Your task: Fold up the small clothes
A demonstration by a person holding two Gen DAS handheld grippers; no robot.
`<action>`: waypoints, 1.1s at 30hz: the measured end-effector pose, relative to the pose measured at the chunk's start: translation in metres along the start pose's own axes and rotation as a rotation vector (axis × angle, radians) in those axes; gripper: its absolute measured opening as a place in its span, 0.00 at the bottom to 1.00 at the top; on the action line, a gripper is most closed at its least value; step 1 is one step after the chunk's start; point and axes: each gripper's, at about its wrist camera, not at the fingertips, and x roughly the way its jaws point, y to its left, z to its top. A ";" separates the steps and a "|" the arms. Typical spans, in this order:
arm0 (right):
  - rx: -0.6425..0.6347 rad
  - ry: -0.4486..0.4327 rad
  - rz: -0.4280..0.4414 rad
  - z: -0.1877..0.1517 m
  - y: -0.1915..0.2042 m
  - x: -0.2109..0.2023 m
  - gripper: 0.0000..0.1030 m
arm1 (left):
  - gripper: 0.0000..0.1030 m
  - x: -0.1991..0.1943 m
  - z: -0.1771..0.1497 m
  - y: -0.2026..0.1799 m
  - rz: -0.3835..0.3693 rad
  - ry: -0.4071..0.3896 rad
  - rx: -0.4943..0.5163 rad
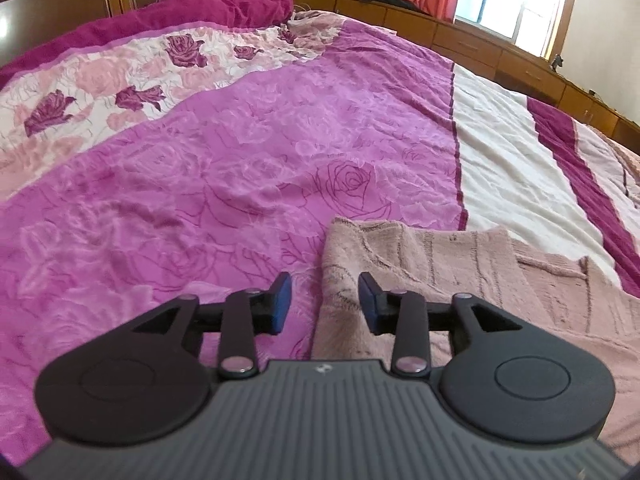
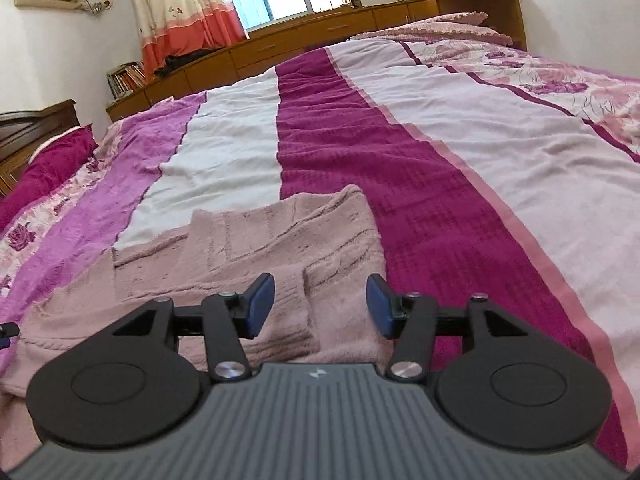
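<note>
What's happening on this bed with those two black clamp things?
A person is folding a small pink knitted garment on the bedspread, working a hand-held gripper in each hand. At this moment neither one holds anything: the left gripper is open above the garment's left edge, and the right gripper is open over its right side. The garment lies flat on the bed, already partly folded, with one flap laid across its front.

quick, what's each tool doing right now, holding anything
Left tool: open, holding nothing, over the pink sweater's edge.
Right tool: open, holding nothing, above the sweater.
</note>
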 end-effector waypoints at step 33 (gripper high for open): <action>0.035 0.151 0.152 -0.031 -0.010 -0.142 0.68 | 0.44 -0.135 -0.062 0.016 -0.038 0.259 0.086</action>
